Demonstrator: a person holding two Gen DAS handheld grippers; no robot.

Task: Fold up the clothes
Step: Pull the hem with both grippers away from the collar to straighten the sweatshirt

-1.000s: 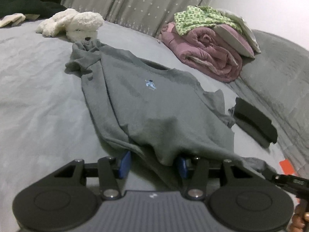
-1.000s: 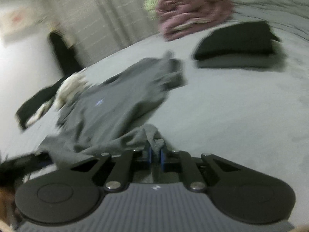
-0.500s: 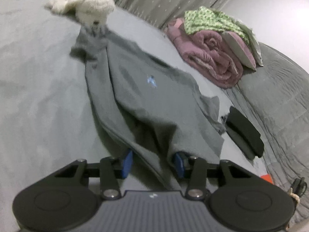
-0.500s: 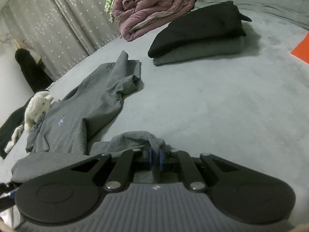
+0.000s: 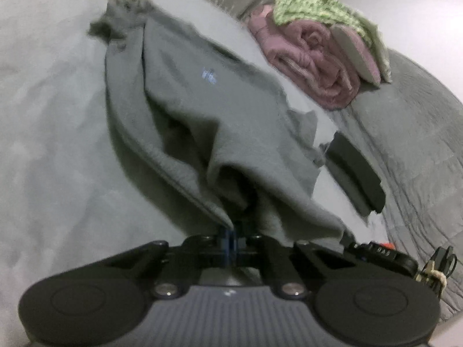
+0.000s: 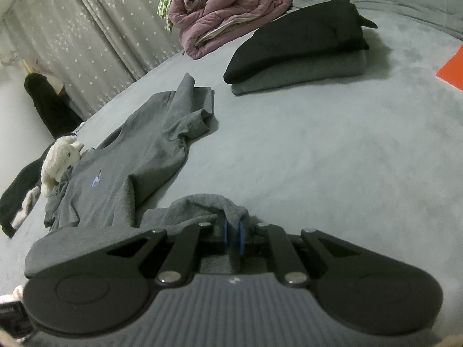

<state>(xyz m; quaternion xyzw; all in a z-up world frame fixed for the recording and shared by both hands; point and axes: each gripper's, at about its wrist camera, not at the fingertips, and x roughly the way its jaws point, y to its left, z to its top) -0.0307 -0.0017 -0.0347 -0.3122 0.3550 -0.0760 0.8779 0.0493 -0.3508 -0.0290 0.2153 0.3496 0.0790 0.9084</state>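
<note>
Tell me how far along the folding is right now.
Done: a black garment sits folded on a folded grey one. In hand: the left tool and right tool are each shut on the hem of the grey T-shirt, which lies spread and rumpled. Left: every fold of it, then stacking.

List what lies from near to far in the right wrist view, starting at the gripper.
right gripper shut on the hem → grey T-shirt → folded black and grey stack → rolled pink quilt
</note>
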